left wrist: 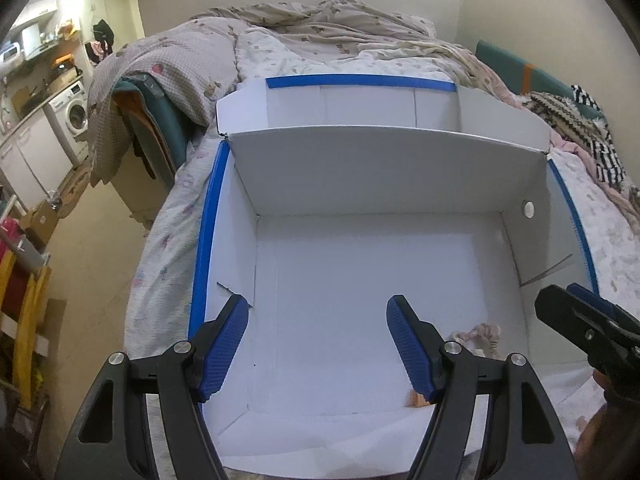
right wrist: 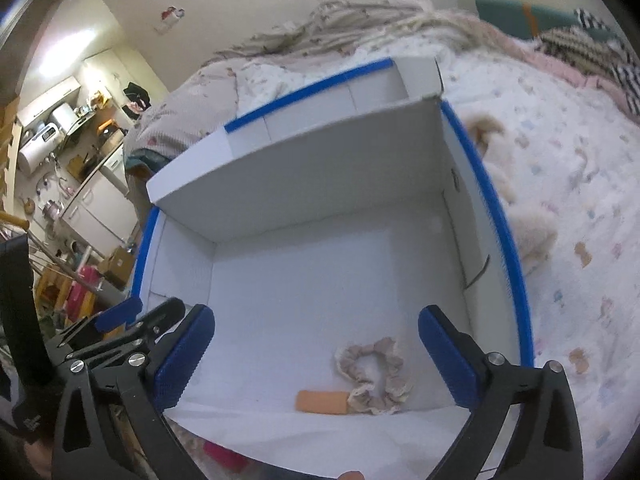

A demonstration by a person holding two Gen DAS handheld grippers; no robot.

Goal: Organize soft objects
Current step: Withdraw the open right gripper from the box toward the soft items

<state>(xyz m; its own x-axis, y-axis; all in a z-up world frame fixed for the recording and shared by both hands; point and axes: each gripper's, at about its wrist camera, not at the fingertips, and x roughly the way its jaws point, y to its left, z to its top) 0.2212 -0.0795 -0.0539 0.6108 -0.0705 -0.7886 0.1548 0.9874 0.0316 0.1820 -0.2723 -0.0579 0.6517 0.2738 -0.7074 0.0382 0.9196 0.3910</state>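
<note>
A white cardboard box (left wrist: 360, 280) with blue-taped rims sits on the bed (right wrist: 560, 184), its far flap standing upright and folded outward at the top. Both grippers hover over the box's near edge, pointing in.

The left gripper (left wrist: 318, 344) is spread wide with nothing between its 2 blue pads; its left finger sits just inside the box's left wall, near a small slit in the cardboard. The right gripper (right wrist: 316, 354) is likewise released and empty, its fingers over the near part of the floor.

Inside, 2 soft items lie in the near right corner: a beige scrunchie (right wrist: 374, 376) and, touching it on the left, a small orange sponge-like block (right wrist: 322, 402) against the near wall. The rest of the box floor is bare white, so the middle and far half offer open room.

Outside the right wall, a fluffy cream plush (right wrist: 520, 216) (blurred, shape unclear) lies on the floral cover just beside the blue rim.
</note>
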